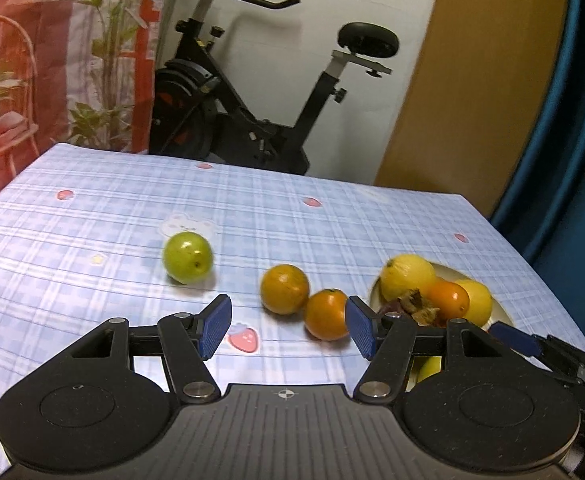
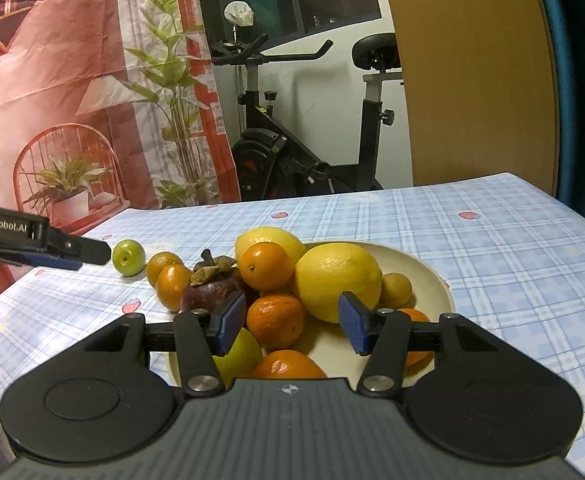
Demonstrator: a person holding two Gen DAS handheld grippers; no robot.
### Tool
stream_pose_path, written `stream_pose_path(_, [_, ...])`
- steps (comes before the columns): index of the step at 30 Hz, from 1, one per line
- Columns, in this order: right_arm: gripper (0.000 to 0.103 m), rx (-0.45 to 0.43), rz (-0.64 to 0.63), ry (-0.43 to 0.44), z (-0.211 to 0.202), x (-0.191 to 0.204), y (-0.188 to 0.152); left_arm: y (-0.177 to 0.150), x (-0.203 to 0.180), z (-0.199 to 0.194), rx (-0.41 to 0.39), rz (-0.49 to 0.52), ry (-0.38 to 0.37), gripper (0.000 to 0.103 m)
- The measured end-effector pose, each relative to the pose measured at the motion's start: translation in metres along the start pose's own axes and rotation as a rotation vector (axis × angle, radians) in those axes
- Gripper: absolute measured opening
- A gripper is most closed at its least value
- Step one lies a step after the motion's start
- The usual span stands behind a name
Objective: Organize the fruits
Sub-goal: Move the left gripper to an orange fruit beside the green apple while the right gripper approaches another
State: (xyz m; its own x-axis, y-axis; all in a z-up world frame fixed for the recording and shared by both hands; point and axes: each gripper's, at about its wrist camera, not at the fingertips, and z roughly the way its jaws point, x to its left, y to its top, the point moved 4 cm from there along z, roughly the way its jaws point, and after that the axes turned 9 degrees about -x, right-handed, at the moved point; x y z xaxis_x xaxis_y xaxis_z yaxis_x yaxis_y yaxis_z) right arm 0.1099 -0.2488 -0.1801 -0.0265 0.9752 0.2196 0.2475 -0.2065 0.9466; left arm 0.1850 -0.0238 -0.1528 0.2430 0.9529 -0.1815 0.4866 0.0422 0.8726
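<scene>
- The left gripper (image 1: 288, 326) has its blue pads (image 1: 215, 327) spread wide with nothing between them; it hangs low over the checked tablecloth (image 1: 92, 208), facing the loose fruit, which suggests it is lining up a pick.
- Farthest left lies the green fruit (image 1: 188, 257), alone and well apart from the rest, so it is probably the last to be reached.
- Next come two oranges: the darker orange (image 1: 284, 289) touches the brighter orange (image 1: 327, 314), which sits just beside the right-hand pad and looks the easiest target.
- Then the plate (image 2: 424, 272), already piled: a mangosteen (image 2: 212, 288) at its left edge, a large lemon (image 2: 338, 282) in the middle, small oranges and another lemon around them. The heap reads as the collecting point.
- The right gripper (image 2: 290, 326) hovers over the plate's near side, its pads equally far apart and empty, likely waiting while the other side works.
</scene>
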Motion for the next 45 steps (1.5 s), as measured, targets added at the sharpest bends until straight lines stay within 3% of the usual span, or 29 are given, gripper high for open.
stream_pose_path(8, [0.055,0.018,-0.027,0.004,-0.001,0.017,0.005,0.004,0.014,-0.007,-0.008,-0.036,0.013,0.065])
stream_pose_path(21, [0.055,0.057,-0.139,0.099,0.026,0.067,0.027,0.029,0.04,-0.006,-0.044,-0.064,0.036,0.065])
stream_pose_path(29, [0.055,0.132,-0.198,0.157,0.06,0.093,0.032,0.06,0.037,0.003,-0.082,-0.005,-0.036,0.064])
stream_pose_path(35, [0.053,0.245,-0.31,0.191,0.09,0.112,0.022,0.049,0.032,0.043,0.027,-0.01,-0.157,0.06])
stream_pose_path(45, [0.051,0.392,-0.484,0.234,0.124,0.126,0.008,0.008,0.026,0.089,0.151,-0.022,-0.229,0.059])
